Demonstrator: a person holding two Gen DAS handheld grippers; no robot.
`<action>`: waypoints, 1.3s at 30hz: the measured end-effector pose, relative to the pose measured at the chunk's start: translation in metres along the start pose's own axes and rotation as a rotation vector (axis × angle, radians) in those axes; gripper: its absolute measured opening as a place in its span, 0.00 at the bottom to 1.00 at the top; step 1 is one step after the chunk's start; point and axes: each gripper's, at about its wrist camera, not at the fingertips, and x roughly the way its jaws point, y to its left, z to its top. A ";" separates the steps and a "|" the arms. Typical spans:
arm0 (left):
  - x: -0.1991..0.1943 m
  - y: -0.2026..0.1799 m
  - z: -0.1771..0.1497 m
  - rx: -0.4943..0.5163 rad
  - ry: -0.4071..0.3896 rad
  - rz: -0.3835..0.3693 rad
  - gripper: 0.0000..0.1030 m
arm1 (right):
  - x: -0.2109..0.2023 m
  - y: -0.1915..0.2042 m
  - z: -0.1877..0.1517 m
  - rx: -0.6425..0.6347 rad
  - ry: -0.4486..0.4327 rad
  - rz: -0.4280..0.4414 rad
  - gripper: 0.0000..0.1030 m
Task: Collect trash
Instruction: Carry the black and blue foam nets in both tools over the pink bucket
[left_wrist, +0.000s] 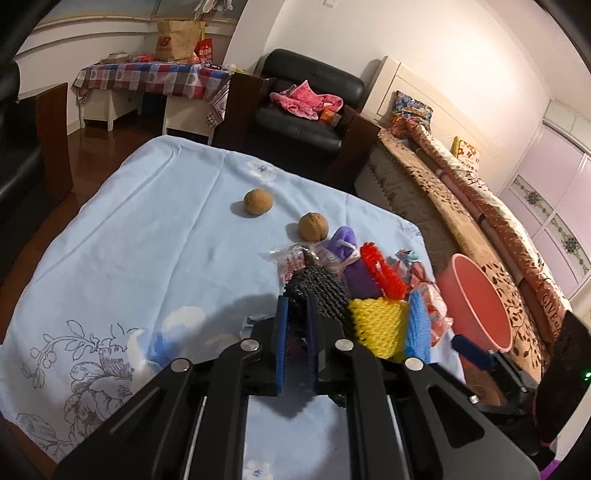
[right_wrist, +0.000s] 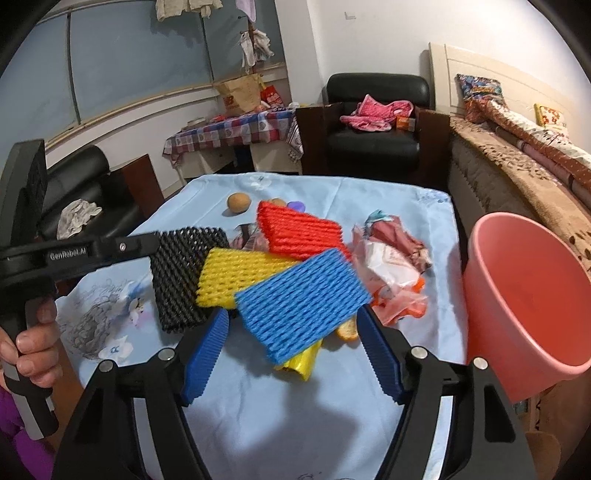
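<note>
The black net (left_wrist: 317, 291) is pinched between the closed jaws of the left gripper (left_wrist: 297, 314). In the right wrist view it sits just left of the right gripper (right_wrist: 291, 332), whose jaws are wide apart and hold nothing. The blue net (right_wrist: 303, 302) lies between and just ahead of those jaws, on top of the yellow net (right_wrist: 229, 277). The red net (right_wrist: 299, 232) is farther ahead. Crumpled wrappers (right_wrist: 391, 266) lie ahead to the right. The pink bucket (right_wrist: 524, 295) is at the far right. Two walnuts (left_wrist: 258, 201) sit on the cloth (left_wrist: 147, 240), farther off.
</note>
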 end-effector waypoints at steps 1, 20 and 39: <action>0.000 -0.001 0.000 0.004 -0.001 -0.005 0.08 | 0.001 0.002 0.000 -0.008 0.003 -0.001 0.69; -0.031 -0.013 0.014 0.045 -0.079 -0.028 0.08 | -0.015 -0.008 0.016 0.035 -0.035 0.029 0.06; -0.065 -0.068 0.053 0.141 -0.204 -0.102 0.08 | -0.074 -0.064 0.043 0.160 -0.152 -0.091 0.06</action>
